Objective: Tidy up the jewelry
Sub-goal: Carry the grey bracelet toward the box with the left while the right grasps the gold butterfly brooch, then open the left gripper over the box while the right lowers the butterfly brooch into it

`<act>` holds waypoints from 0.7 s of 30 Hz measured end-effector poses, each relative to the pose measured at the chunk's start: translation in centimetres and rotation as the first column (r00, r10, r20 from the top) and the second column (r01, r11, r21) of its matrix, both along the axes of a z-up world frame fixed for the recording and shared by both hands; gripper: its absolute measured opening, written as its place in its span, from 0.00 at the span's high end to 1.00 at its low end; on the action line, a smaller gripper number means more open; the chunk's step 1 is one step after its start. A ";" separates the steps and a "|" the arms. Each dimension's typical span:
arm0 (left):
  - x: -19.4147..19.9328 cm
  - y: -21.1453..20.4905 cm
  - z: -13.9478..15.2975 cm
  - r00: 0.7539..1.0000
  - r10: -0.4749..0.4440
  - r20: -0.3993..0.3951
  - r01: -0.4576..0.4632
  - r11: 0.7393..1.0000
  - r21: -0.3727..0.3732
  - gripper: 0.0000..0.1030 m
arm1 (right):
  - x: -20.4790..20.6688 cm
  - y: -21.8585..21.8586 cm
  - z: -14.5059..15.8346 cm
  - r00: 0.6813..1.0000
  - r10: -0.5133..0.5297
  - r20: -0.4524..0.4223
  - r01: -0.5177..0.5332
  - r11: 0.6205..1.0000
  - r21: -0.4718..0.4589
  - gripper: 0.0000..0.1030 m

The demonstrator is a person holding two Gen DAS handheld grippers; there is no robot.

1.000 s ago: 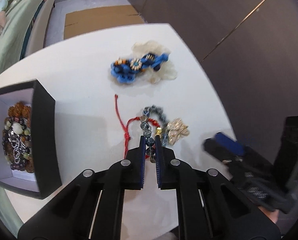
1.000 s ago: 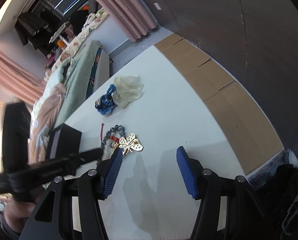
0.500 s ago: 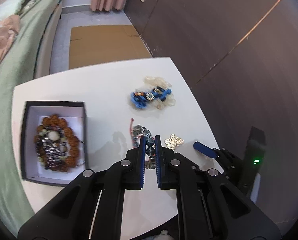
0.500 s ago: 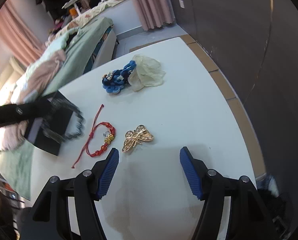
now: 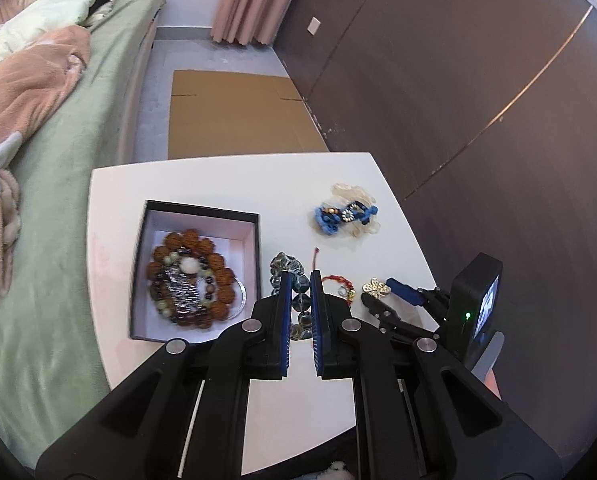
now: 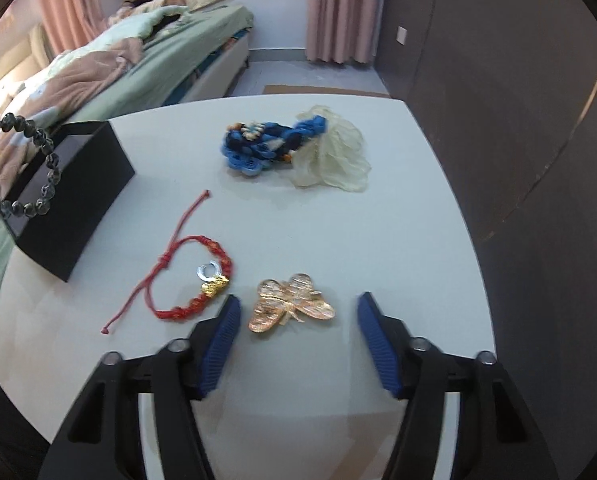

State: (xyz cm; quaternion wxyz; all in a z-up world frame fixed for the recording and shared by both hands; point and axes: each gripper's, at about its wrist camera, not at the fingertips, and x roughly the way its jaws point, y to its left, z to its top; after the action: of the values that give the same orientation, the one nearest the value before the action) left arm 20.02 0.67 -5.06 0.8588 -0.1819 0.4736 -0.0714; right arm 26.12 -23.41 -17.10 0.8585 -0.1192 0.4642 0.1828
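My left gripper (image 5: pixel 300 280) is shut on a dark grey beaded bracelet (image 5: pixel 286 265) and holds it high above the white table (image 5: pixel 202 184), just right of the black jewelry box (image 5: pixel 196 276). The bracelet also hangs at the left edge of the right wrist view (image 6: pixel 38 168). The box holds several beaded bracelets (image 5: pixel 190 276). My right gripper (image 6: pixel 298 320) is open and low over the table, its fingers either side of a gold butterfly brooch (image 6: pixel 290 304). A red cord bracelet (image 6: pixel 194 276) with a gold charm lies left of the brooch.
A blue braided piece (image 6: pixel 266 144) lies on a pale sheer pouch (image 6: pixel 334 160) at the table's far side. A green bed (image 5: pixel 58 160) runs along the left. Flat cardboard (image 5: pixel 234 112) lies on the floor beyond the table. A dark wall stands to the right.
My left gripper has lifted the grey beaded bracelet off the table and carried it up and left toward the box. My right gripper has come down around the butterfly brooch.
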 end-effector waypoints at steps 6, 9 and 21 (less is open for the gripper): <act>-0.7 1.9 0.7 0.999 0.030 0.026 -0.030 1.000 -0.002 0.91 | -0.1 -0.4 0.8 1.000 -0.007 -0.006 0.008 0.999 0.043 0.62; -0.7 2.8 0.8 0.999 0.044 0.031 -0.044 0.999 -0.004 0.91 | -0.6 -0.5 2.2 1.000 -0.012 0.017 0.010 0.995 0.095 0.62; -1.5 6.7 -1.4 0.988 0.153 0.016 -0.153 0.988 -0.009 0.43 | -1.6 3.2 6.9 0.998 0.034 0.049 -0.045 0.969 0.241 0.61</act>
State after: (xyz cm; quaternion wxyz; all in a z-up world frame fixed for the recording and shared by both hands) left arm 18.53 7.33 -6.43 0.8650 -0.2205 0.4506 -0.0088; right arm 24.53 -20.23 -10.16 0.8729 -0.0268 0.4166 0.2526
